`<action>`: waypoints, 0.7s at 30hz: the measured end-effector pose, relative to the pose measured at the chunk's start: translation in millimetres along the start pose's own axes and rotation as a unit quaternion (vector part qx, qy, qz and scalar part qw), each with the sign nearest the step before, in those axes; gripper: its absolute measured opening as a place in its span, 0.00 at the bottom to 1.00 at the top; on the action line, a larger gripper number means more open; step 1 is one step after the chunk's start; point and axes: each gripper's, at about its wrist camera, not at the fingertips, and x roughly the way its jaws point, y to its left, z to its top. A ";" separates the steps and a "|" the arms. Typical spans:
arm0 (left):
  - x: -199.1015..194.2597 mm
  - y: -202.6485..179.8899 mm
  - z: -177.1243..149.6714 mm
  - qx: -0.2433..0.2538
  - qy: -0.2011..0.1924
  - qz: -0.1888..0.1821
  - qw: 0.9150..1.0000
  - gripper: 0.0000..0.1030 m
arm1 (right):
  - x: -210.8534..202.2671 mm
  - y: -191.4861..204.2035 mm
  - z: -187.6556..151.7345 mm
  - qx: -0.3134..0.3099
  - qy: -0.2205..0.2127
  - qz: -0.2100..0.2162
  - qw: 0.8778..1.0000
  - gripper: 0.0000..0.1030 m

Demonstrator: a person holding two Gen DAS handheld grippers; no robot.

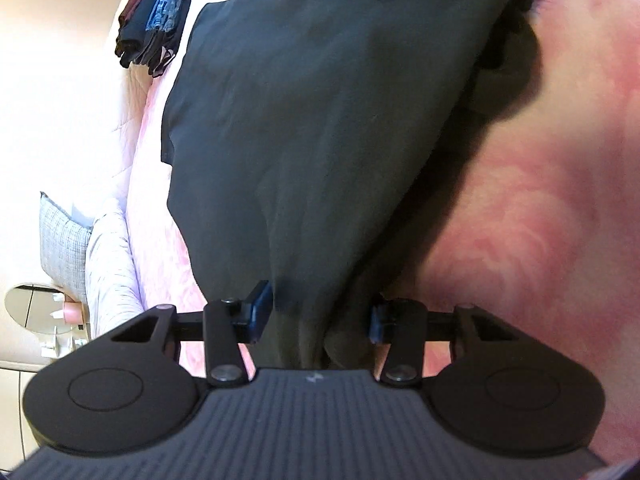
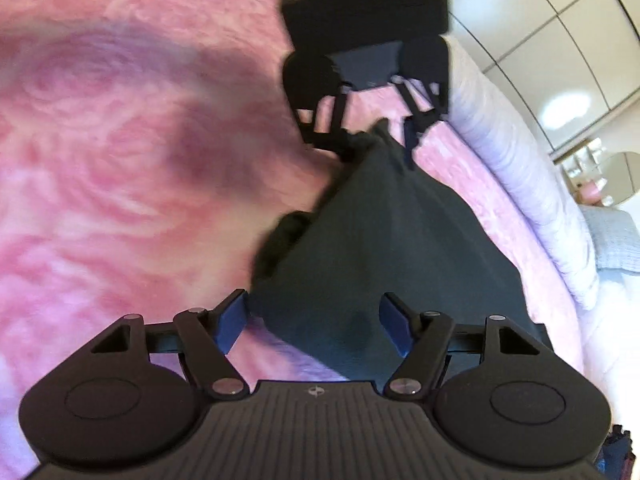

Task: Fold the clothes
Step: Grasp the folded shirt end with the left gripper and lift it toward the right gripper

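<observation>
While a dark garment lies spread across the pink bedspread, the left gripper has a bunched corner of it between its blue pads. The jaws stand fairly narrow with the cloth gathered in the gap, but whether the pads actually press on it I cannot tell — the fold hides the contact. From the right wrist view, that same corner rises into a peak at the left gripper, near the bed's far edge where the pale quilted side begins. The right gripper hovers over the near part of the garment with its fingers spread wide; cloth lies beneath and between them, neither pad touching it. A stack of folded clothes sits at the far corner of the bed — dark, blue and maroon pieces. A grey pillow shows beside the bed's edge.
</observation>
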 end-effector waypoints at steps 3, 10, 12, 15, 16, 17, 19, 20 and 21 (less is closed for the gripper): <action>2.8 2.7 0.8 -0.008 0.000 -0.005 1.000 0.15 | 3.9 -1.7 -2.4 -0.022 -0.006 -0.013 1.000 0.60; -9.0 17.5 1.1 -0.049 0.003 -0.017 0.999 0.10 | 10.8 -19.2 1.9 0.006 0.005 0.012 1.000 0.11; -22.6 19.2 1.3 -0.048 0.002 -0.021 0.999 0.09 | 2.0 -25.1 5.1 0.012 -0.003 0.031 0.999 0.11; -49.1 20.6 4.3 -0.048 0.002 -0.036 0.998 0.09 | -19.5 -24.1 8.3 0.015 -0.016 0.055 0.998 0.11; -60.8 20.1 6.2 -0.047 0.003 -0.045 0.998 0.09 | -27.5 -23.2 10.7 0.017 -0.020 0.065 0.998 0.11; -73.4 18.9 7.8 -0.045 0.006 -0.055 0.997 0.09 | -35.6 -22.1 13.2 0.019 -0.024 0.076 0.997 0.11; -96.0 21.0 10.5 -0.042 0.016 -0.072 0.996 0.09 | -54.8 -18.3 20.1 0.029 -0.038 0.106 0.993 0.12; -106.8 23.0 11.7 -0.040 0.021 -0.080 0.996 0.09 | -62.6 -20.0 22.6 0.043 -0.046 0.119 0.991 0.11; -115.4 28.1 13.4 -0.041 0.027 -0.087 0.995 0.09 | -70.4 -21.8 25.2 0.057 -0.053 0.133 0.988 0.11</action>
